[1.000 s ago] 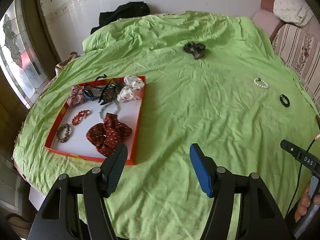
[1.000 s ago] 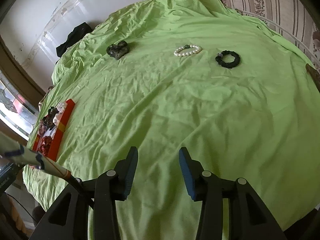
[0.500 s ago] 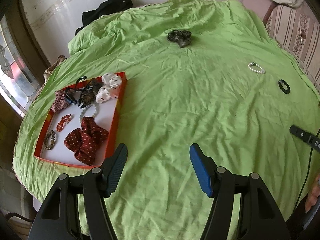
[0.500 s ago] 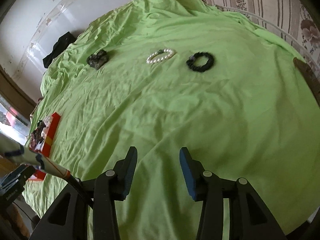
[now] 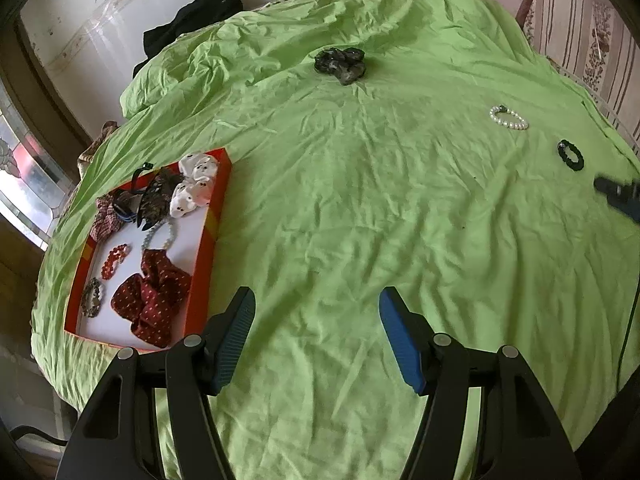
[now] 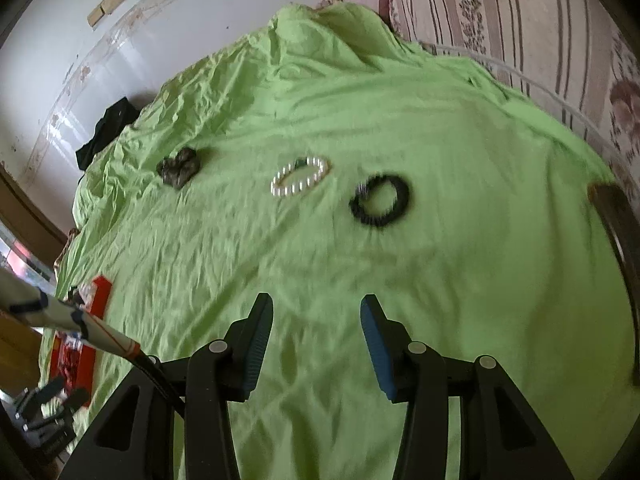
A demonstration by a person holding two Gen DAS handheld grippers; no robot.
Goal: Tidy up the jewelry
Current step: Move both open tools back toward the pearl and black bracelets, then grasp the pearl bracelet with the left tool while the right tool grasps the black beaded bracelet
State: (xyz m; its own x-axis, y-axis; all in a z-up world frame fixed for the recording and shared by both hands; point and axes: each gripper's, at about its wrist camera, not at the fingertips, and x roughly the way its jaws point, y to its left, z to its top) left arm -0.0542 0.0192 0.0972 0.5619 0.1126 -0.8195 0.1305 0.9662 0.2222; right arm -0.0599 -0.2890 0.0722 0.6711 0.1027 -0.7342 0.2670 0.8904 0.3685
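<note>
A red-rimmed tray [image 5: 210, 236] at the left of the green cloth holds scrunchies, hair clips and bead bracelets. Three items lie loose on the cloth: a dark scrunchie [image 5: 341, 63] [image 6: 179, 167], a pearl bracelet [image 5: 508, 117] [image 6: 300, 176] and a black hair tie [image 5: 571, 155] [image 6: 380, 199]. My left gripper [image 5: 316, 320] is open and empty above the cloth, right of the tray. My right gripper [image 6: 316, 328] is open and empty, a short way in front of the black hair tie.
The green cloth [image 5: 360, 208] covers a round table. A striped sofa [image 6: 520, 20] stands behind at the right. A black garment [image 5: 192, 20] lies at the far edge by the white wall. A stained-glass window [image 5: 24, 176] is at the left.
My right gripper has moved forward towards the pearl bracelet and black hair tie, which now look larger and nearer. My left view has shifted right, so the tray sits further left.
</note>
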